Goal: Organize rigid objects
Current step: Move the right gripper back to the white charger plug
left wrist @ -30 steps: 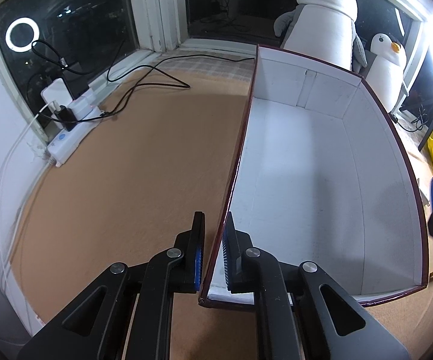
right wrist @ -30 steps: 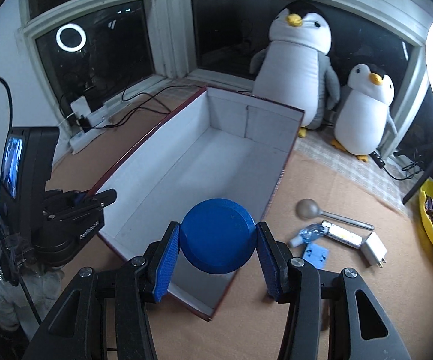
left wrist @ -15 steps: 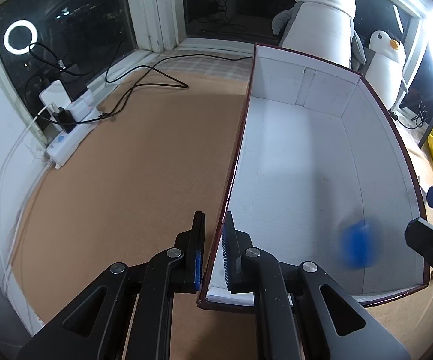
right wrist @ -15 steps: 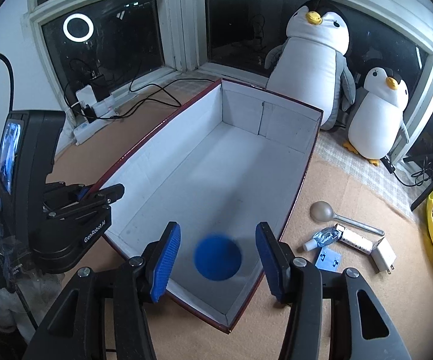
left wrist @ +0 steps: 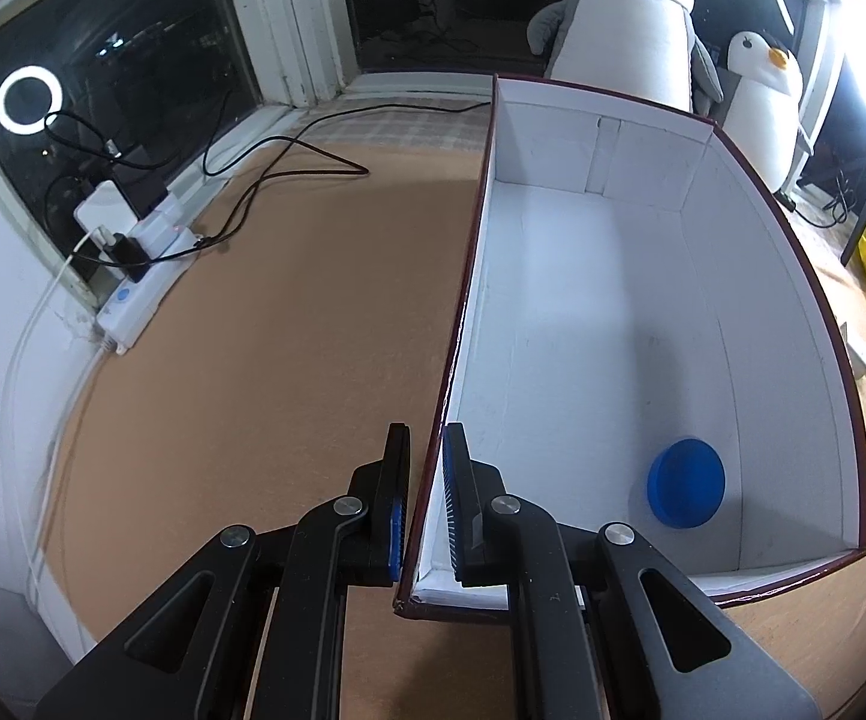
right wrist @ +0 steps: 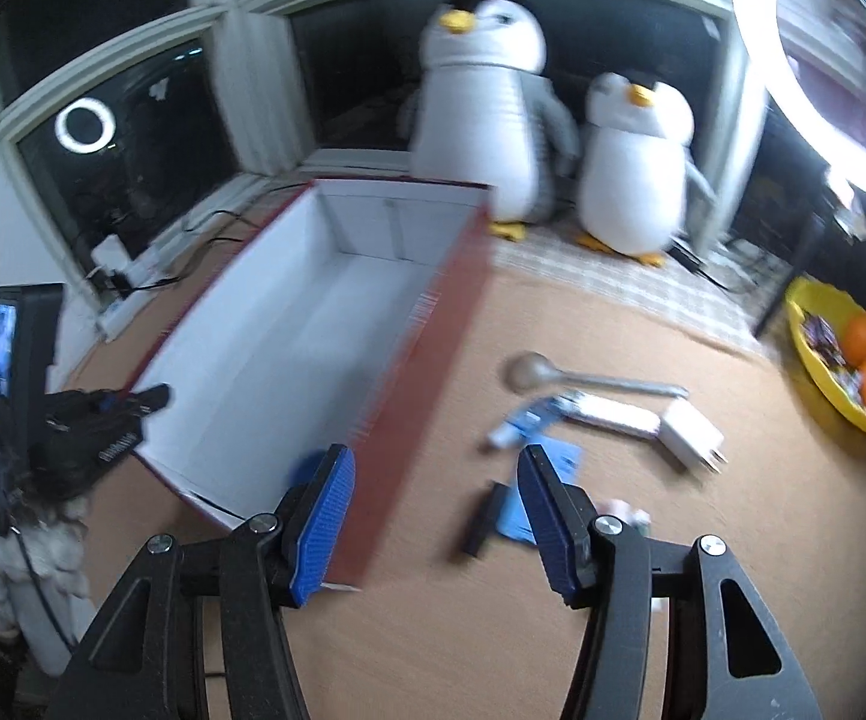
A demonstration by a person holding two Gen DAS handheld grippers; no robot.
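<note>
A long box (left wrist: 607, 324), white inside and dark red outside, lies on the brown table. My left gripper (left wrist: 426, 504) is shut on the box's near left wall, one finger on each side. A blue round lid (left wrist: 686, 491) lies flat on the box floor near the right corner; in the blurred right wrist view only a sliver of the lid (right wrist: 308, 463) shows. My right gripper (right wrist: 436, 516) hangs over the box's right wall (right wrist: 427, 372) and the table, its jaws opening with nothing between them. Right of the box lie a spoon (right wrist: 583, 377), a white charger (right wrist: 689, 433), a white tube (right wrist: 604, 415) and a blue card (right wrist: 544, 468).
Two plush penguins (right wrist: 481, 102) stand behind the box by the window. A yellow bowl of oranges (right wrist: 841, 360) sits at the far right. A power strip with cables (left wrist: 145, 276) lies at the table's left edge. A small black piece (right wrist: 481, 519) lies near the blue card.
The blue lid left my right gripper, fell and now rests on the box floor. My right gripper swung right, off the box toward the loose items. The left gripper kept its hold.
</note>
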